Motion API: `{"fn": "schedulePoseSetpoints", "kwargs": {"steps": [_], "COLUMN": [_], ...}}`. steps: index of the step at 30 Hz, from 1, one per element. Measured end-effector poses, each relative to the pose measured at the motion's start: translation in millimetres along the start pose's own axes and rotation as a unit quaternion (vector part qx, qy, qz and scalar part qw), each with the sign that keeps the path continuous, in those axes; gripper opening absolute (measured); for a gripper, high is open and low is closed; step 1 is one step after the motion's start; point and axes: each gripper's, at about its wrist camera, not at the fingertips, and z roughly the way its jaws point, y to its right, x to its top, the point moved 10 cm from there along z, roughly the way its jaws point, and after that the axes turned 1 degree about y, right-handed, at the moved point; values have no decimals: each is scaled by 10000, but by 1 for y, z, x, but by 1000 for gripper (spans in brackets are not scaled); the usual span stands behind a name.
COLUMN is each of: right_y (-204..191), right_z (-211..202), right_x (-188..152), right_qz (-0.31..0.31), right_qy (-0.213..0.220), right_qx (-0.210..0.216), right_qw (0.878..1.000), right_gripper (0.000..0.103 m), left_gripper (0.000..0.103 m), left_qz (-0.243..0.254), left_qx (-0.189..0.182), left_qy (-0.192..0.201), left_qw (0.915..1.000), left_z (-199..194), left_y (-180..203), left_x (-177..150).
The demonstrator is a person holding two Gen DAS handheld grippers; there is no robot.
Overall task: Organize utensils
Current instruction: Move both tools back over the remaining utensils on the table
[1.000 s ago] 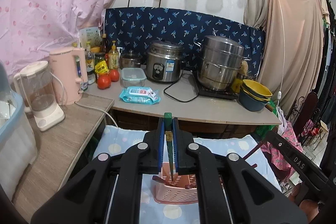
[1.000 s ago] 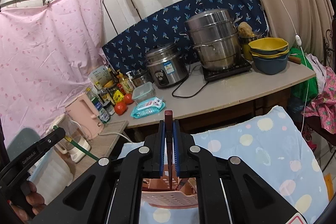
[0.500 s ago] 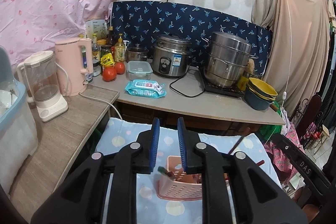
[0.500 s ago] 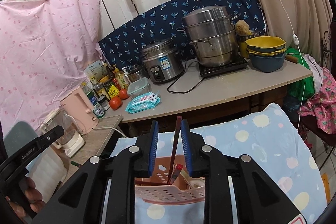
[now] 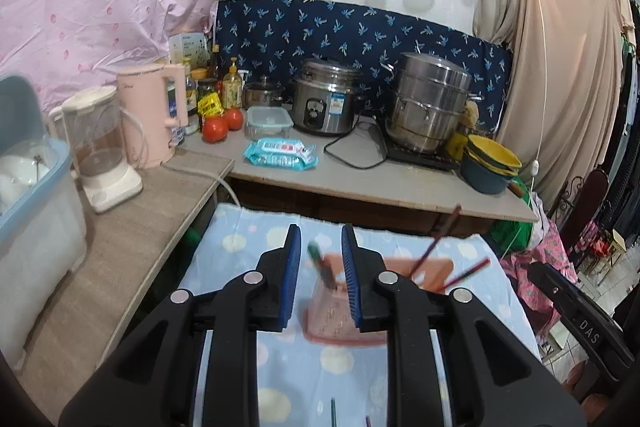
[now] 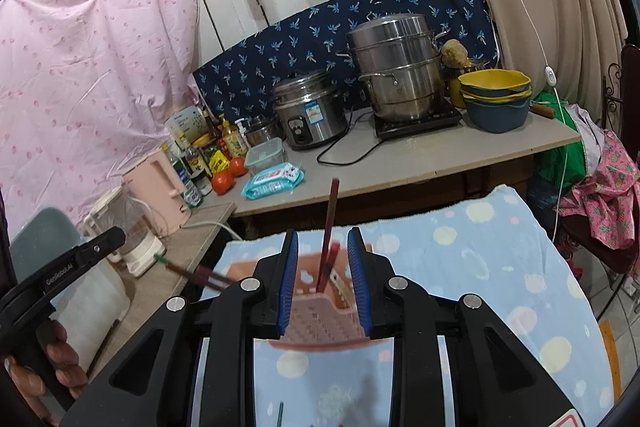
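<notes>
On the pale blue spotted cloth (image 6: 500, 267) covering the worktop stands the pink perforated plastic basket (image 6: 320, 323), already holding several utensils: dark red chopsticks (image 6: 330, 227) stand upright in it and a green-handled stick (image 5: 320, 263) leans at its left end. The left gripper (image 5: 320, 267) and right gripper (image 6: 323, 267) have just been opening; both now stand spread and empty, nothing pinched. More thin sticks (image 5: 333, 411) lie on the cloth nearby, so sorting looks only partly finished.
</notes>
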Motion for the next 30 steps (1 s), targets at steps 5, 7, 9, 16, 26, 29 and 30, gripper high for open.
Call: {"fn": "schedulePoseSetpoints", "kwargs": {"steps": [5,7,9,16,26,29,30], "right_y": [8,13,19,31,31,26,24], "right_z": [-19,-28,-37,-66,-95,-102,-103], "right_x": [-46,-69,-92,-171,-278,-301,-305], "right_qz": [24,-13,-19,-225,-504,-583,-603], "right_qy": [-351,-496,-659,-1215,-2108,-2300,-2331], "right_qx": [-47,-128,-197,-412,-396,-328,-322], "right_qw": [9994,9987,9976,9915,9754,9709,9700], "right_gripper": [26,26,26,26,26,26,26], "left_gripper": [20,20,20,20,20,20,20], "left_qz": [27,80,85,70,-31,19,26], "left_qx": [5,3,5,48,78,50,38], "left_qy": [-248,-407,-548,-1108,-2034,-2293,-2335], "left_qw": [9997,9991,9985,9938,9791,9734,9723], "left_z": [-19,-25,-30,-47,-65,-71,-72], "left_y": [-4,-5,-7,-17,-26,-25,-25], "left_x": [-41,-64,-83,-159,-271,-300,-305]}}
